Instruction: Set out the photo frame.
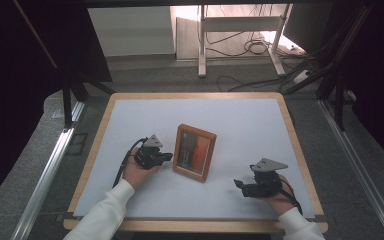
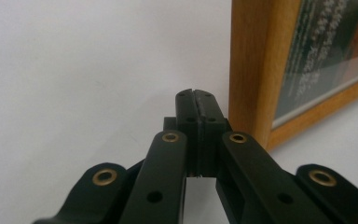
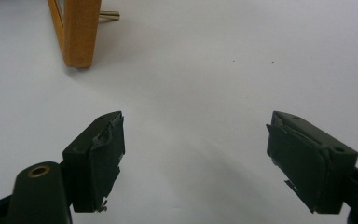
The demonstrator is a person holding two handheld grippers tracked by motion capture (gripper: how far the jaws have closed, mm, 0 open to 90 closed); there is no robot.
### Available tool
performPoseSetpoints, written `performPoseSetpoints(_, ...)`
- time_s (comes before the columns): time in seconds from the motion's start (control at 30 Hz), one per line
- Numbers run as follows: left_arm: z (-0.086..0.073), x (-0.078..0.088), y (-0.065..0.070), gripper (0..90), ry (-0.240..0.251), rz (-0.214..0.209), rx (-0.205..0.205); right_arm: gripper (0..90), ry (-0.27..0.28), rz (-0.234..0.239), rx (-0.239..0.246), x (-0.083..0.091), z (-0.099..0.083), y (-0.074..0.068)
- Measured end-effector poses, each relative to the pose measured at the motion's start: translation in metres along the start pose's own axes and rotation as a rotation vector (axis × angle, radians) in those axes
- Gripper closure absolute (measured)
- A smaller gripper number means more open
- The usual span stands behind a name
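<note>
Now my left gripper [image 1: 167, 156], jaws pressed together, sits beside the frame [image 1: 195, 152]; right gripper [image 1: 238, 185] gapes wide at 4 o'clock. Approach slow, w/o tipping it.

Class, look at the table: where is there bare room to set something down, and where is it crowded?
Bare: the white mat behind the picture frame, and between the frame and the open right gripper. Crowded: the frame's left side, where the shut left gripper sits close beside its edge.

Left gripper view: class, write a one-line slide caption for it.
Shut left gripper on the white table, its tips close beside the wooden picture frame, with no contact clearly visible.
</note>
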State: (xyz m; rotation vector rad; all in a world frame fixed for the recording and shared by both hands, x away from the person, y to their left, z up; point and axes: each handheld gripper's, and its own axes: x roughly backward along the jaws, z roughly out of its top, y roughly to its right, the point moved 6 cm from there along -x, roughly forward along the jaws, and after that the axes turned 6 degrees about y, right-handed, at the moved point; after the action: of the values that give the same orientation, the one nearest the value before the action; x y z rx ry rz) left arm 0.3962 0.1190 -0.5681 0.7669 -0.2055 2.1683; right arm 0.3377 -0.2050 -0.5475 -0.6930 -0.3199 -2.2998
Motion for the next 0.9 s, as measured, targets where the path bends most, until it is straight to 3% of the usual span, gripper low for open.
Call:
performPoseSetpoints(0.17,0.0031,-0.0049,0.0052,90.0,-0.003,-0.024,-0.009,19.1,0.0,-0.003,0.005,-0.0001,0.0002,-0.0007)
performPoseSetpoints(0.27,0.0022,-0.0056,0.0066,90.0,-0.013,-0.017,-0.03,19.1,0.001,-0.006,0.004,0.0001,0.0005,-0.0004)
performPoseSetpoints(0.9,-0.0011,-0.0045,0.009,90.0,-0.024,-0.018,-0.035,19.1,0.013,-0.006,0.027,0.0012,0.0031,-0.0001)
